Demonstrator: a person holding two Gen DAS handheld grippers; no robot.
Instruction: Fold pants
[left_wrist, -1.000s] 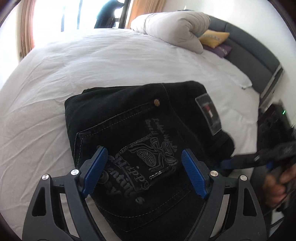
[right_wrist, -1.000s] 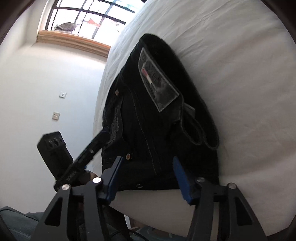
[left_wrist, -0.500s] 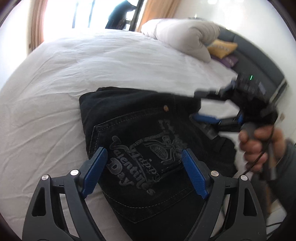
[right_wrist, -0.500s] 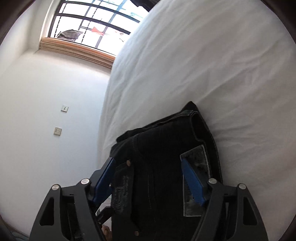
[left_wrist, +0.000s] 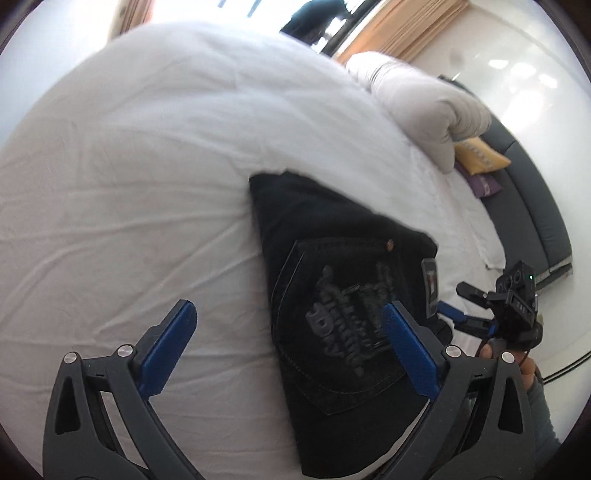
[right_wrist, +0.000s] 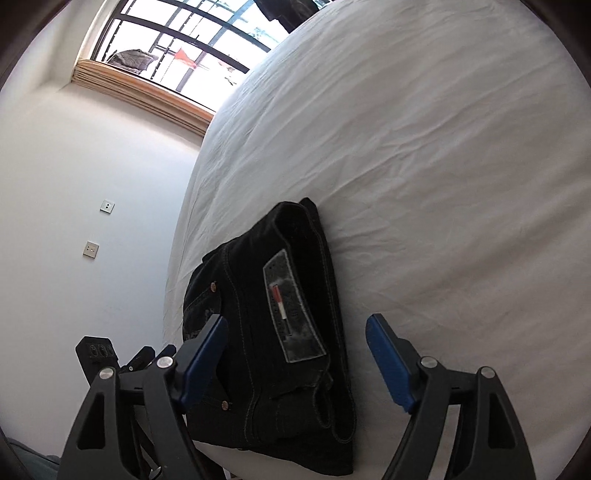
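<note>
Lying folded into a thick, compact bundle on the white bed (left_wrist: 155, 206), the black pants (left_wrist: 332, 295) sit near the mattress edge closest to the cameras, back pocket with its grey embroidered lettering facing up. In the right wrist view the pants (right_wrist: 280, 332) show the waistband side, with a grey patch label (right_wrist: 291, 314) bearing a small red and white mark, copper rivets, and a belt loop curling at the near end.

The left tool (left_wrist: 291, 350) has its blue-padded jaws spread wide, having just been opening further; the left pad hangs over bare sheet and the right pad sits over the pocket area, neither pressing on cloth. The right tool (right_wrist: 299, 363) also stands open, its jaws having just been widening, with the waistband end of the pants showing between the two pads but not clamped. From the left wrist view the right tool (left_wrist: 469, 306) appears just past the label side of the bundle, held by a hand (left_wrist: 517, 365) in a grey sleeve.

Farther up the bed rests a rolled pale duvet (left_wrist: 424, 107), with a yellow cushion (left_wrist: 480, 158) and a purple one beside a dark grey headboard (left_wrist: 535, 206). A barred window (right_wrist: 177, 48) with a wooden frame lights the room.
</note>
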